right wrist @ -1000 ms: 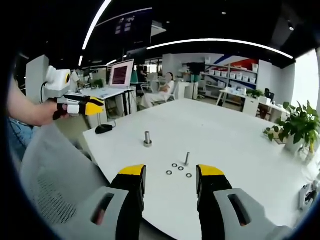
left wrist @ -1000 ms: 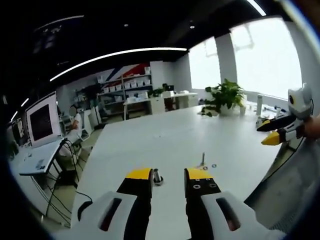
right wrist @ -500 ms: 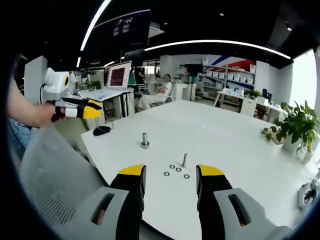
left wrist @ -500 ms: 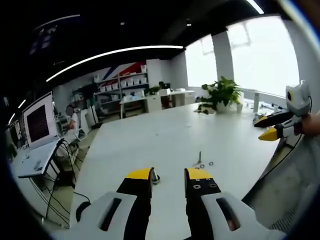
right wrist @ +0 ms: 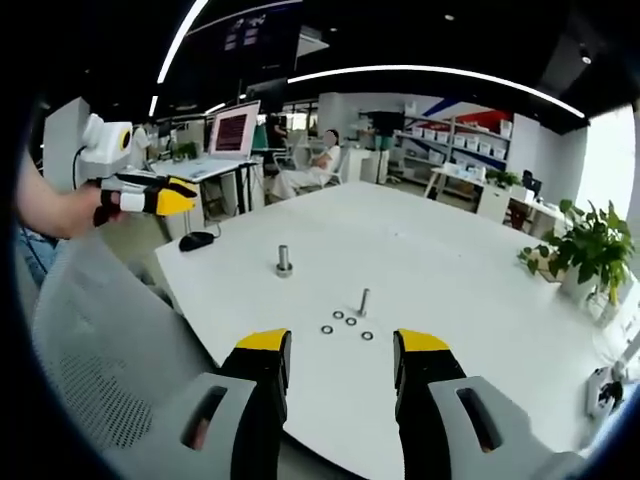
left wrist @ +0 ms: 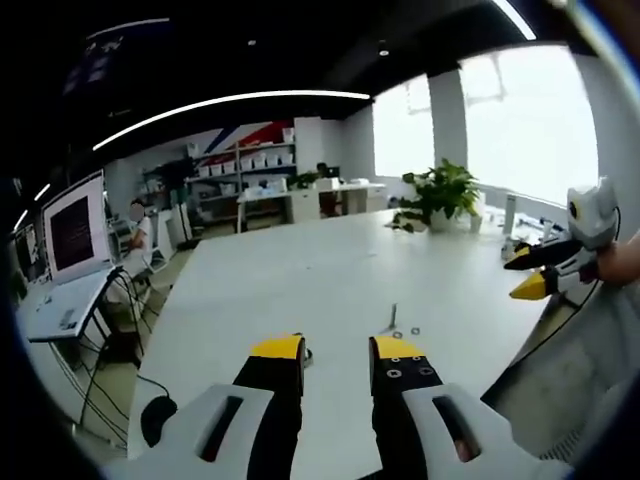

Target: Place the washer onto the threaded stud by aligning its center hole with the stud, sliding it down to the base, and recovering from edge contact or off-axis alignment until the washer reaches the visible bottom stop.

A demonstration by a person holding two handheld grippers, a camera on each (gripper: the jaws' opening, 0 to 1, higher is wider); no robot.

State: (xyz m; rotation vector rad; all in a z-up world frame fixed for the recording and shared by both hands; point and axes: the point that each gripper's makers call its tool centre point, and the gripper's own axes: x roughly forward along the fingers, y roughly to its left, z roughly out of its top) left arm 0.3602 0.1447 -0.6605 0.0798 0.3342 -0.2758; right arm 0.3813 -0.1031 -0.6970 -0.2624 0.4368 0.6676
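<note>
L gripper (left wrist: 336, 355): jaws apart, nothing between them, yellow tips fwd. In right gripper view it's at far left (right wrist: 170, 196), jaws look close together, gripped by a bare hand (right wrist: 70, 212). R gripper (right wrist: 341, 350): jaws apart, nothing held. In left gripper view it's at far right (left wrist: 525, 275), tips slightly parted.

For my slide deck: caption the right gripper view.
Open right gripper poised above white table bearing threaded stud and four loose washers.

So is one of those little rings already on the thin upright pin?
No, in the right gripper view the washers lie flat on the table around the stud.
</note>
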